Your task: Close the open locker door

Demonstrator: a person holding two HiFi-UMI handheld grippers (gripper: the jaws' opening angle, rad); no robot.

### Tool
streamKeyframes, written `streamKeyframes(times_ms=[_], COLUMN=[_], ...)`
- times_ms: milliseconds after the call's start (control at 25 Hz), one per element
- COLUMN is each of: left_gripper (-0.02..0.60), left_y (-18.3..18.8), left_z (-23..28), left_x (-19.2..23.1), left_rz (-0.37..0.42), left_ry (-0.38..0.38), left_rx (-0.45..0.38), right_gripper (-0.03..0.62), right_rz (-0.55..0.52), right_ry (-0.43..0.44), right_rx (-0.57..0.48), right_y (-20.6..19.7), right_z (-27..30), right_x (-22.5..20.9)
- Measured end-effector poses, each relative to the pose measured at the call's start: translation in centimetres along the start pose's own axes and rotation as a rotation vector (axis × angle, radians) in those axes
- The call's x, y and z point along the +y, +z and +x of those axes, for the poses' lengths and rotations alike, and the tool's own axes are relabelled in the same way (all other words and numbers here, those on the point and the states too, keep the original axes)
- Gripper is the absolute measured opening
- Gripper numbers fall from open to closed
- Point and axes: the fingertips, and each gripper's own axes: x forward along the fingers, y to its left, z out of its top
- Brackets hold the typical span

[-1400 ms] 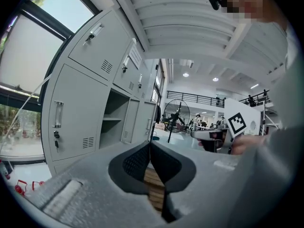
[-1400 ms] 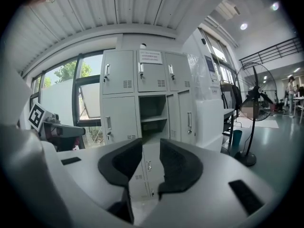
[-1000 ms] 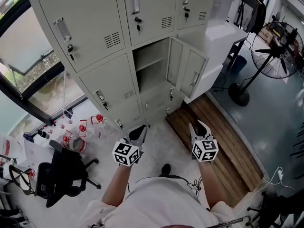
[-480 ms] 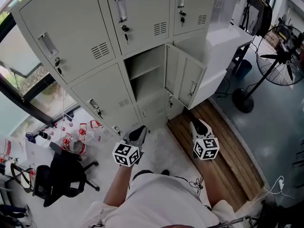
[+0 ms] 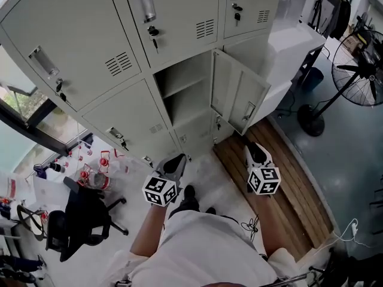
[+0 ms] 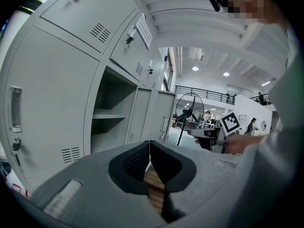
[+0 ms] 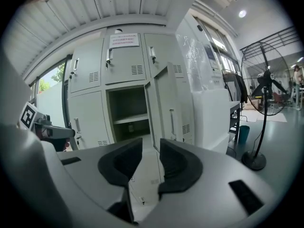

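The grey locker bank fills the top of the head view. One middle compartment (image 5: 182,94) stands open, and its door (image 5: 239,100) swings out to the right. My left gripper (image 5: 175,162) is low in front of the lockers, apart from them, its jaws shut with nothing between them. My right gripper (image 5: 254,150) hangs below the open door's free edge without touching it, its jaws open and empty. In the right gripper view the door (image 7: 166,109) stands straight ahead beyond the gripper (image 7: 151,148). The left gripper view shows the gripper (image 6: 149,145) facing the open compartment (image 6: 114,113).
A black office chair (image 5: 78,220) and several red-capped bottles (image 5: 96,175) sit on the floor at left. A wooden platform (image 5: 281,184) lies at right under a white wrapped cabinet (image 5: 287,46). A standing fan (image 5: 359,70) is at far right.
Both grippers have moved forward toward the lockers, which now look larger and closer. The open door has not moved, and the jaws are as before.
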Motion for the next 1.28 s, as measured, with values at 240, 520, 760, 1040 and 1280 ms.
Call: streamKeyframes(times_ms=[240, 520, 760, 1040, 1280], left_gripper=[0.015, 0.015, 0.015, 0.015, 0.015], left_y=[1.6, 3.1, 3.5, 3.8, 3.7], left_z=[3.7, 8.4, 11.1, 13.6, 14.8], left_x=[2.5, 3.9, 4.9, 5.5, 5.1], left_rz=[0.032, 0.034, 0.039, 0.050, 0.059], left_ry=[-0.072, -0.194, -0.285, -0.396, -0.470], left_rx=[0.017, 0.025, 0.042, 0.066, 0.077], right_gripper=[0.103, 0.103, 0.103, 0.103, 0.103], right_rz=[0.010, 0.010, 0.006, 0.013, 0.031], right_ry=[-0.071, -0.175, -0.252, -0.335, -0.397], right_rx=[-0.015, -0.019, -0.009, -0.007, -0.018], right_y=[1.5, 3.1, 3.8, 4.3, 4.5], right_z=[2.7, 5.2, 6.8, 8.2, 8.5], right_x=[-1.5, -3.4, -4.6, -5.5, -6.1])
